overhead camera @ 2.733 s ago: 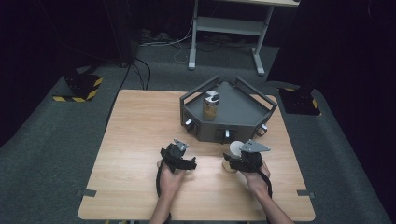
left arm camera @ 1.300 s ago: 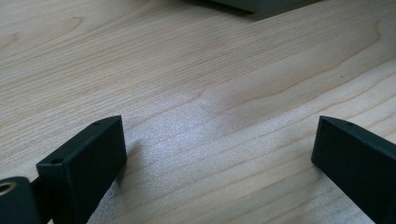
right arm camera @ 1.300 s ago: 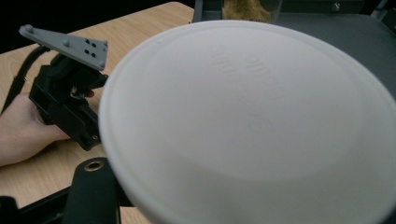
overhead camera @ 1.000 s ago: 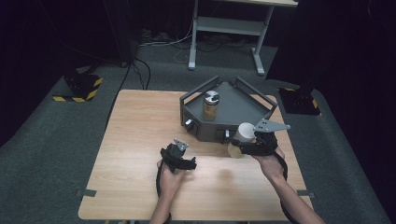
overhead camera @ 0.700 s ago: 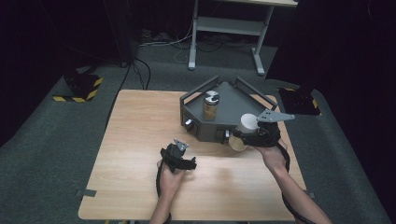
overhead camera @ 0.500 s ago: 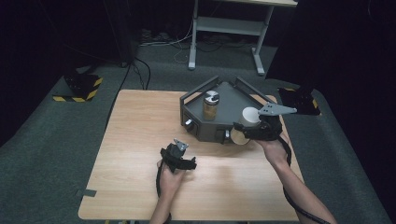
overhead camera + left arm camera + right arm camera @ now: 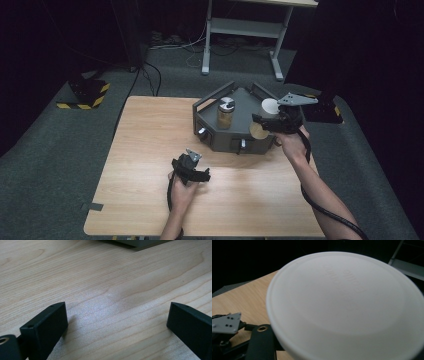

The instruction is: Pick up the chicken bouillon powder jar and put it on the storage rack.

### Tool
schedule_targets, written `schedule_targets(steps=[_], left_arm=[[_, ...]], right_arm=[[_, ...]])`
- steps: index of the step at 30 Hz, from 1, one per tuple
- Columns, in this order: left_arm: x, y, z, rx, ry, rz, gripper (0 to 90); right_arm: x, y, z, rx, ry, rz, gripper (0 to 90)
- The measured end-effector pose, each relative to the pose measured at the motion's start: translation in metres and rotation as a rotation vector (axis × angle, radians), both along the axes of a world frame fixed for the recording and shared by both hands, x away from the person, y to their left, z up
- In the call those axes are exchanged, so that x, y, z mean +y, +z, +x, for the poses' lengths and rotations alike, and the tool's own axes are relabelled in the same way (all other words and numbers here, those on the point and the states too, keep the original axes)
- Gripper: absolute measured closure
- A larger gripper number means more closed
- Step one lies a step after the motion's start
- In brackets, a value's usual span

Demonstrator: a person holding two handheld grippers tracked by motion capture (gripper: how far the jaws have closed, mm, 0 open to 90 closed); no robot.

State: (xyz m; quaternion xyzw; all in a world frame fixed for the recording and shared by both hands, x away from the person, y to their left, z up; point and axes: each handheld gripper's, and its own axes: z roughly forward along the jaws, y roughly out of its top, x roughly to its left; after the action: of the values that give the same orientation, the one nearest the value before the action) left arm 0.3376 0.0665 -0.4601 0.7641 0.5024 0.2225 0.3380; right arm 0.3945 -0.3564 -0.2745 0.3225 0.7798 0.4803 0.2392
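So the right tongs (image 7: 260,120) are clamped on a jar with a white lid (image 7: 270,105), held up over the right end of the grey tray (image 7: 239,102) that sits at the far side of the counter (image 7: 145,145). In the right gripper view that white lid (image 7: 347,305) sits right up against the camera, so the jar is tipped toward it. The jar's brownish body (image 7: 258,131) hangs just over the tray's near-right edge.

A second jar with a metal-looking lid (image 7: 225,112) stands upright in the tray already, a bit to the left.

The left tongs (image 7: 192,170) sit low on the near part of the counter, jaws spread wide with only bare wood between them in the left gripper view.

Looks like the carry-over step: getting the held jar into the tray beside the other one. The next move probably needs the jar turned upright, brought down clear of the tray wall, and kept apart from the standing jar before the grip loosens.
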Motion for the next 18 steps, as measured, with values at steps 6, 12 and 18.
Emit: schedule_targets(steps=[6,12,18], left_arm=[[0.000,0.000,0.000,0.000,-0.001,0.001,3.4],[0.000,0.000,0.000,0.001,-0.001,0.001,3.4],[0.000,0.000,0.000,0.000,0.000,-0.001,3.4]], right_arm=[[0.007,-0.002,0.012,0.005,-0.040,-0.012,35.0],[0.012,-0.007,0.022,0.018,-0.080,-0.014,34.9],[0.016,-0.010,0.030,0.030,-0.111,-0.020,34.9]])
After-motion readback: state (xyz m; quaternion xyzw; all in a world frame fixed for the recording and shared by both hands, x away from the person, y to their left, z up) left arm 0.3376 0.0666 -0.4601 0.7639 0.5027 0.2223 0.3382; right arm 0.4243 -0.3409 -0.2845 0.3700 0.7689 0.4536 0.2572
